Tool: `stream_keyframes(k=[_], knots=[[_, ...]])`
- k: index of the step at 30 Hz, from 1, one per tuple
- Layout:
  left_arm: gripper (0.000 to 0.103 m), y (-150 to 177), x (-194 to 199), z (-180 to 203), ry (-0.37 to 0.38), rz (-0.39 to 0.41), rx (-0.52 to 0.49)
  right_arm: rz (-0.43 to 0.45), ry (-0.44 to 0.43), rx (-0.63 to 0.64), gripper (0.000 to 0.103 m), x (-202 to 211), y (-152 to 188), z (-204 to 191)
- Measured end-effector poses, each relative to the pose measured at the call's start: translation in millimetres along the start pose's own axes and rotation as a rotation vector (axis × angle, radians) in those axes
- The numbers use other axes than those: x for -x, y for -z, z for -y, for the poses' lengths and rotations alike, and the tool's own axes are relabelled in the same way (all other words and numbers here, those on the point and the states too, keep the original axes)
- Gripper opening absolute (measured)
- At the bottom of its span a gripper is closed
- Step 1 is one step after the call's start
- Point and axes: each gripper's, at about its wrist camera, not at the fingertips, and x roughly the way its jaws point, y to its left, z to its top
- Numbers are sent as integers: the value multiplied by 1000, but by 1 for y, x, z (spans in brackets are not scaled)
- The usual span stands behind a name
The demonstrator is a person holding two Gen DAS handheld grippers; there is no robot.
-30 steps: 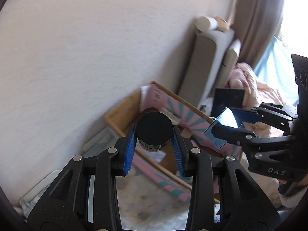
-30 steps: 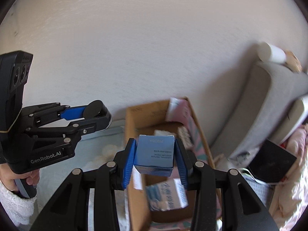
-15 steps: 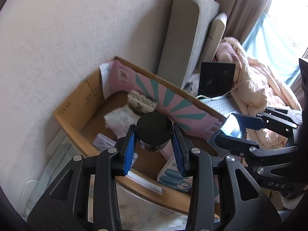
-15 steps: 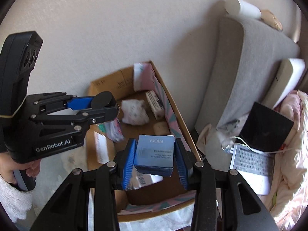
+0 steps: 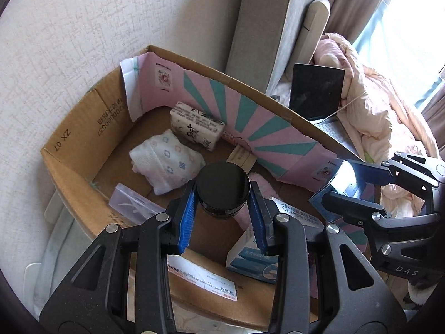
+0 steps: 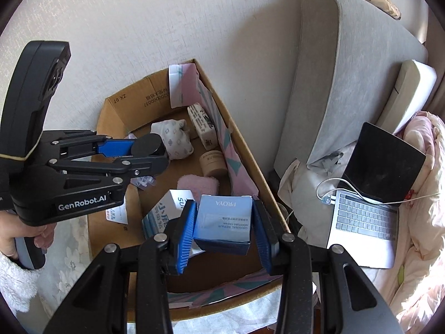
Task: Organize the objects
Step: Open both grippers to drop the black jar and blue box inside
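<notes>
My left gripper (image 5: 222, 211) is shut on a black round jar (image 5: 222, 190) and holds it above the open cardboard box (image 5: 69, 150). My right gripper (image 6: 224, 231) is shut on a small blue carton (image 6: 224, 222) and holds it over the box's near right part (image 6: 267, 192). The left gripper with the jar also shows in the right wrist view (image 6: 147, 146). The right gripper with the carton shows at the right of the left wrist view (image 5: 342, 183). The box holds a folded patterned cloth (image 5: 167, 164), a printed white pack (image 5: 197, 125), a pink cloth (image 6: 197, 188) and a blue-white mask box (image 5: 253, 253).
A tan paper tube (image 6: 212, 162) and a clear plastic bag (image 5: 130, 203) also lie in the box. A grey cushion (image 6: 342, 69) leans on the wall to the right. An open laptop (image 6: 370, 194) lies on pink bedding (image 6: 417, 250). The box stands against the white wall (image 5: 69, 27).
Both grippers have tilted down from the wall toward the box and moved over it. Each still holds its object. The box's contents have come into view.
</notes>
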Motion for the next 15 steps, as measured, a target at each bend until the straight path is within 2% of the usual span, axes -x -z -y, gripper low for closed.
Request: stream_keyframes(k=[7,8,9,10,12,13,14,15], knots=[[34,-10,3,-6,-15,-2,23,2,6,3,37,-1,-3,-2],[34,-12,2,-7,-27,-6,33,1,3,5,39,-1,-3,-2],[35,-14,2,-7,-40,-9,36,1,-2,5,47,-1,-4,-3],[41,-16,3,-8,-51,-10,37,2,-8,7,53,-1,-4,-4],[92,-19,5,-8,-57,-1,37,18,-30,16,87,1,-4,-7],[103,-20,5,-9,-62,0,39,20,-53,20,95,1,-2,-8],[103,-21,7,-10,-61,6,40,8,-75,29,102,-1,-1,-11],[103,-22,8,-9,-60,8,42,-4,-76,44,102,-3,1,-15]])
